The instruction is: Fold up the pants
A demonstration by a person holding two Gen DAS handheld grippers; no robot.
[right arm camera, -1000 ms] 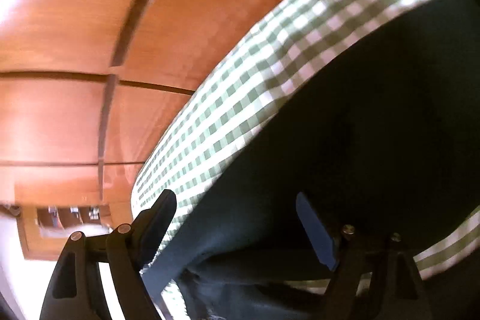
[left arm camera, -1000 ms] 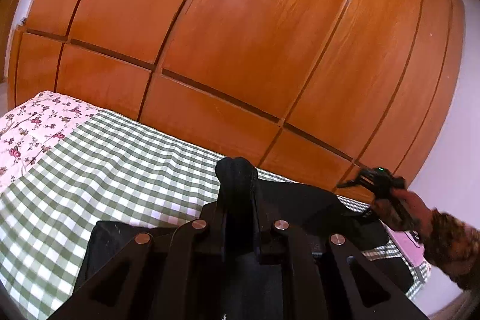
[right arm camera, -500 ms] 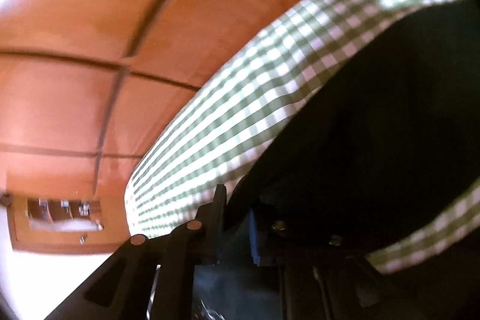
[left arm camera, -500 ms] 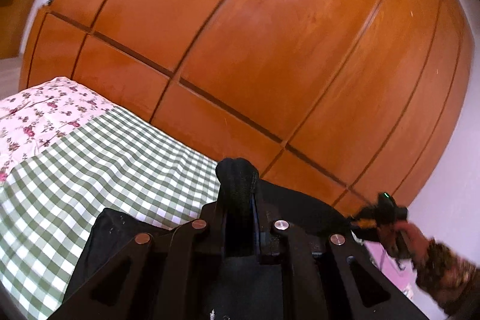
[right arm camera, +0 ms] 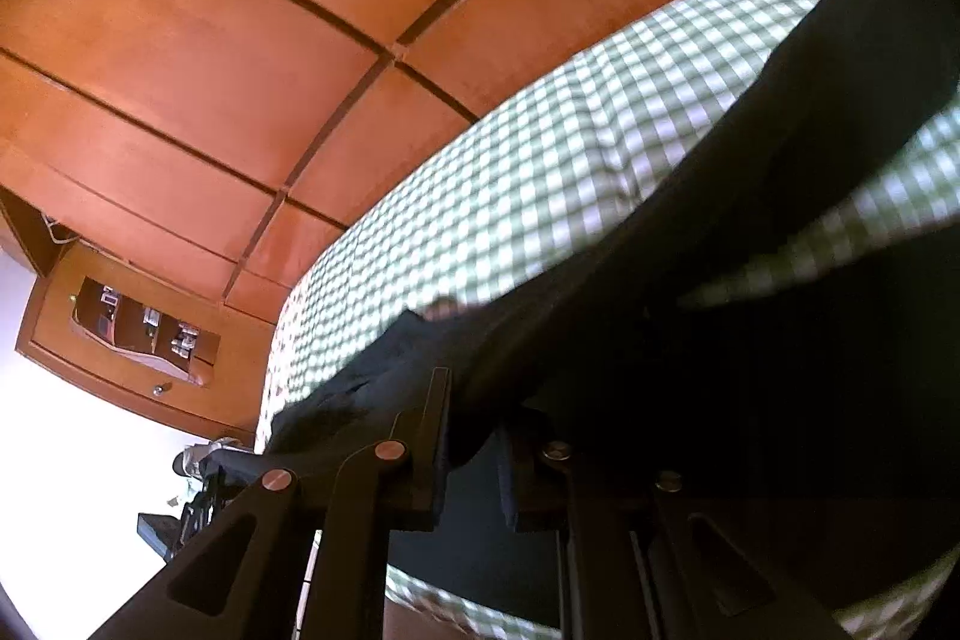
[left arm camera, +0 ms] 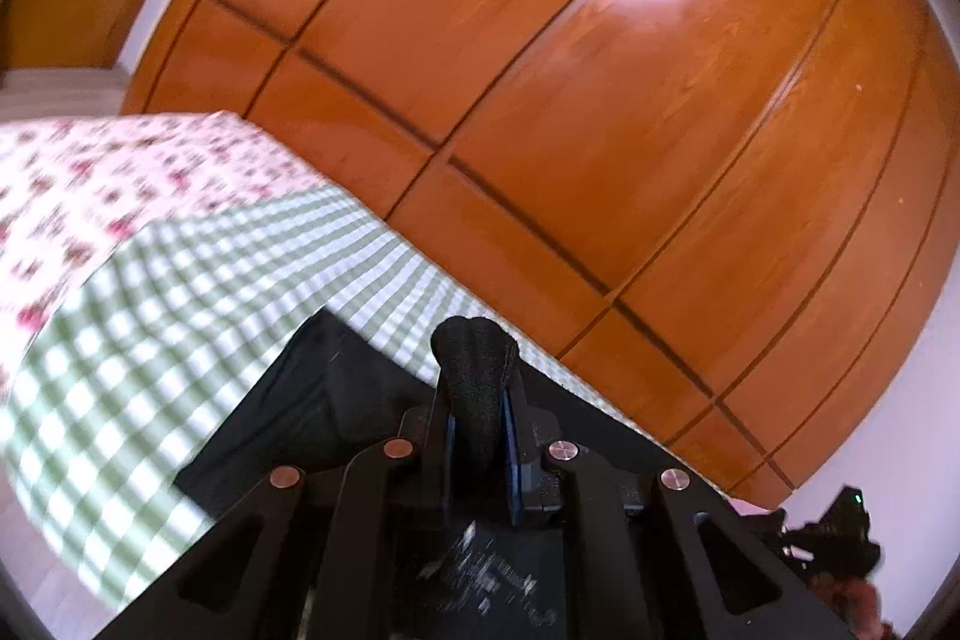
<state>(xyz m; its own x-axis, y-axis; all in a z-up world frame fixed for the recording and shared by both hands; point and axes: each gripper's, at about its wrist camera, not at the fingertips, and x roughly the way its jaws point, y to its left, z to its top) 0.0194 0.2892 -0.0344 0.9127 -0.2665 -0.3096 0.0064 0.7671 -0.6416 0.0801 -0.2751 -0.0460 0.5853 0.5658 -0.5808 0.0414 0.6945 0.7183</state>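
Note:
The black pants (left arm camera: 288, 418) lie on a green-checked bed cover (left arm camera: 150, 340). My left gripper (left arm camera: 477, 436) is shut on a bunched fold of the pants, which sticks up between the fingers. My right gripper (right arm camera: 474, 454) is shut on another edge of the pants (right arm camera: 750, 232), lifted so the dark cloth stretches up to the right over the checked cover (right arm camera: 510, 196). The right gripper and the hand holding it also show low at the right of the left wrist view (left arm camera: 840, 538).
A large orange wooden wardrobe (left arm camera: 570, 70) stands close behind the bed. A floral sheet (left arm camera: 90, 178) covers the bed's left part. A wooden shelf unit (right arm camera: 138, 328) hangs on the white wall at the left in the right wrist view.
My right gripper has shut on the pants edge and lifted it. My left gripper, still holding its fold, has swung so the view turns left along the bed.

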